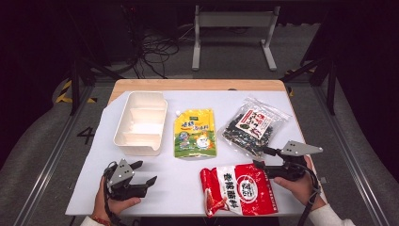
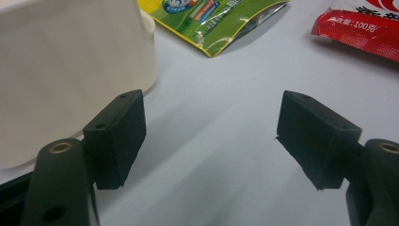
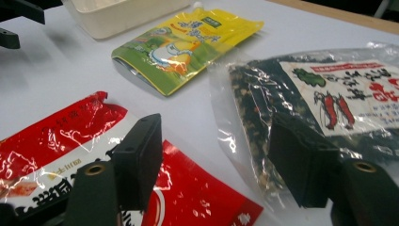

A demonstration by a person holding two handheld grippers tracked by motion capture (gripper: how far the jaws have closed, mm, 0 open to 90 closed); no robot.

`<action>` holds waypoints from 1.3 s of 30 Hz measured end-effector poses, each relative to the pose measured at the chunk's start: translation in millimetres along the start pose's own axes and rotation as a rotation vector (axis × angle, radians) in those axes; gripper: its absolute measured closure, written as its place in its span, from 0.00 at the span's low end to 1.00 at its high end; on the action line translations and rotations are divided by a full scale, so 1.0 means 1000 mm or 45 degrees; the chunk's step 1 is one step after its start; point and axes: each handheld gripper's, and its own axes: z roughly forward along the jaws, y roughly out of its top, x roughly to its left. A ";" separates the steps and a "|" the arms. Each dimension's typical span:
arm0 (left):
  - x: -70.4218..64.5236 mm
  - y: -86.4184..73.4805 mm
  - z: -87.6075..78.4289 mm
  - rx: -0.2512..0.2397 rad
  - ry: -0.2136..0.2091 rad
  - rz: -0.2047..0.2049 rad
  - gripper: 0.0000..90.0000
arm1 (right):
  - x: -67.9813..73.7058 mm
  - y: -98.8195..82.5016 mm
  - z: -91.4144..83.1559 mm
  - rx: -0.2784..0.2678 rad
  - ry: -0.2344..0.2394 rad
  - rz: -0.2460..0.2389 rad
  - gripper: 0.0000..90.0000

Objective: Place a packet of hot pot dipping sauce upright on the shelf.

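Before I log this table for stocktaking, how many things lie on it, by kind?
Sealed food packets: 3 (yellow-green pouch, clear dark-filled bag, red packet)
White divided tray: 1
Total: 4

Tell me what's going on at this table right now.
A person holds a two-jaw gripper in each hand over a white table. The right gripper hovers with open jaws between the red packet and the clear bag of dark snacks, gripping neither. The left gripper sits open and empty on the near left, just short of the white compartment tray. A yellow-green pouch lies flat beside the tray. The tray looks empty, so nothing has been packed yet.
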 end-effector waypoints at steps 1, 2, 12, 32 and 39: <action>-0.001 0.000 0.001 0.001 -0.005 0.008 0.28 | 0.001 0.001 0.002 -0.002 0.001 -0.010 0.41; -0.002 0.000 0.001 0.003 -0.010 0.008 0.28 | 0.002 0.004 0.004 -0.004 0.006 -0.010 0.41; -0.006 0.001 0.002 0.021 -0.023 0.040 0.28 | 0.007 0.023 0.029 0.019 0.048 0.018 0.41; -0.014 0.001 0.006 0.055 -0.042 0.100 0.28 | 0.015 0.016 0.038 0.133 0.028 0.000 0.41; -0.015 0.003 0.008 0.053 -0.053 0.109 0.27 | 0.007 -0.024 -0.007 0.177 -0.013 0.153 0.37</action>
